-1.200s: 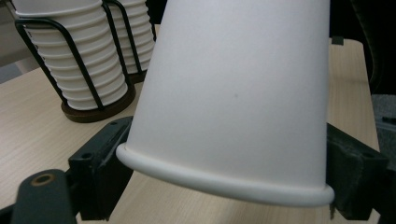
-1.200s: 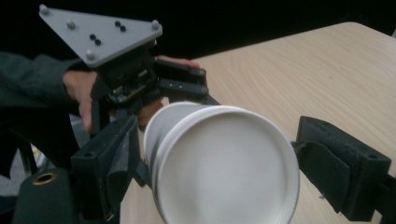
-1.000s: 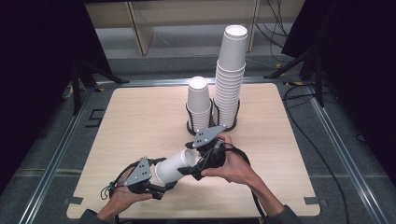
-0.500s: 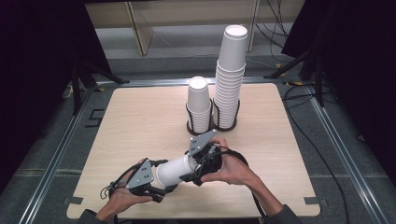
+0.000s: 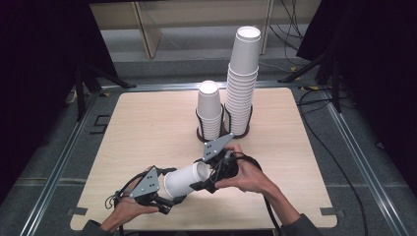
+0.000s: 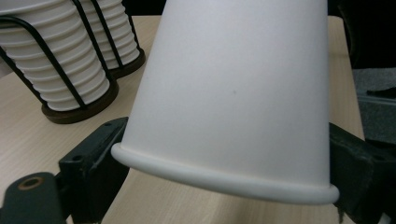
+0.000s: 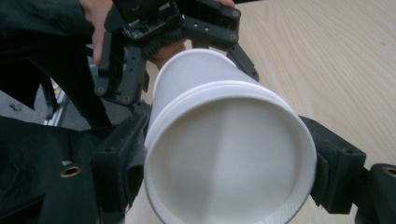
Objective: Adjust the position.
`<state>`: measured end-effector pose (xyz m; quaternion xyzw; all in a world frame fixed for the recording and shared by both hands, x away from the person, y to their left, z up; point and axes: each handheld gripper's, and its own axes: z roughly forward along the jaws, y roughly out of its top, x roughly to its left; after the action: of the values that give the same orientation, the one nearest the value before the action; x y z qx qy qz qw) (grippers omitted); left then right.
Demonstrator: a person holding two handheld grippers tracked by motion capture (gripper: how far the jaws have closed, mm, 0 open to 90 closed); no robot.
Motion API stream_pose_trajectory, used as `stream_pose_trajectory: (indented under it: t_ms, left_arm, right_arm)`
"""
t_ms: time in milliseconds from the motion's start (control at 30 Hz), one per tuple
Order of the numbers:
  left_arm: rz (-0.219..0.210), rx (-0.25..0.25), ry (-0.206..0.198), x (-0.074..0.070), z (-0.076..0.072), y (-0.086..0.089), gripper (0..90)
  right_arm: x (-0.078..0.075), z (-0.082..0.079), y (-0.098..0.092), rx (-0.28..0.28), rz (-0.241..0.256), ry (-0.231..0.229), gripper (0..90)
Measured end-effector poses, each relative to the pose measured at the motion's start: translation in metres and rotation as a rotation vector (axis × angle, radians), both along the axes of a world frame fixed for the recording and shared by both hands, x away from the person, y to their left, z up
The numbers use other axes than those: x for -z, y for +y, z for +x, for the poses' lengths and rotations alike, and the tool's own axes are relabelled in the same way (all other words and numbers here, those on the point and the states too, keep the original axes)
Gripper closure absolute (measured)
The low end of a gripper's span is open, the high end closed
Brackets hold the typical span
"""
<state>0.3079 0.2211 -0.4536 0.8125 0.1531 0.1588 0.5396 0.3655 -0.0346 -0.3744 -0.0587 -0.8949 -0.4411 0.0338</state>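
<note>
A white paper cup [image 5: 184, 179] lies on its side just above the front of the wooden table [image 5: 147, 123], held at both ends. My left gripper [image 5: 167, 191] is shut on the end nearer the person, its jaws pressing both sides of the cup [image 6: 233, 93]. My right gripper [image 5: 204, 172] is shut on the open mouth end. In the right gripper view its jaws flank the rim of the cup [image 7: 224, 154], and a second rim ring shows just behind the first. Beyond it, the left gripper [image 7: 201, 46] clasps the far end.
A black wire holder [image 5: 223, 132] at mid-table carries a short stack of white cups [image 5: 209, 110] and a tall stack [image 5: 243, 78]. Both stacks [image 6: 56, 60] stand beyond the held cup. Metal rails frame the table, and cables trail on the right.
The right gripper has shifted slightly at the cup's mouth end. The left gripper and the cup have stayed almost where they were.
</note>
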Motion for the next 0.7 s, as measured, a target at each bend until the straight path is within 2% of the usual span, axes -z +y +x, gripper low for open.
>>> stream_pose_trajectory:
  t_ms: [67,133,167,267,300,367,400,433,467,567,600,667,700]
  left_arm:
    - [-0.026,-0.001,0.001,0.001,0.001,0.0,8.4]
    - [-0.01,-0.009,-0.001,-0.001,0.0,0.001,7.3]
    - [-0.06,-0.011,0.004,0.0,0.0,0.001,6.8]
    - [-0.105,-0.019,0.017,-0.002,0.001,0.004,5.8]
    - [-0.145,-0.012,0.019,-0.001,0.001,0.003,5.5]
    - [-0.14,-0.02,0.026,-0.003,0.001,0.005,5.3]
    - [-0.187,-0.019,0.025,-0.003,0.001,0.005,5.1]
    - [-0.182,-0.025,0.03,-0.004,0.001,0.006,5.0]
    - [-0.207,-0.024,0.028,-0.004,0.001,0.006,5.0]
    - [-0.223,-0.032,0.029,-0.005,0.001,0.007,4.9]
    - [-0.238,-0.036,0.022,-0.006,0.0,0.008,4.8]
    - [-0.262,-0.029,0.011,-0.006,0.001,0.008,4.8]
    - [-0.249,-0.039,0.016,-0.007,0.0,0.01,4.8]
  right_arm:
    - [0.0,0.001,-0.001,0.002,0.013,0.005,25.2]
    - [-0.001,0.001,-0.001,0.002,0.016,0.009,25.2]
    - [-0.001,0.002,-0.002,0.005,0.026,0.016,25.2]
    - [-0.001,0.004,-0.005,0.003,0.057,0.032,25.2]
    - [-0.001,0.005,-0.006,0.002,0.068,0.036,25.3]
    - [-0.001,0.006,-0.008,0.007,0.089,0.055,25.3]
    - [-0.001,0.007,-0.009,0.007,0.099,0.062,25.3]
    - [-0.001,0.008,-0.01,0.005,0.112,0.063,25.3]
    - [-0.001,0.009,-0.011,0.007,0.119,0.07,25.3]
    - [-0.001,0.011,-0.013,0.008,0.143,0.089,25.3]
    - [-0.001,0.01,-0.014,0.02,0.151,0.116,25.3]
    - [0.0,0.012,-0.016,0.017,0.173,0.127,25.3]
    - [0.001,0.014,-0.016,0.006,0.19,0.108,25.3]
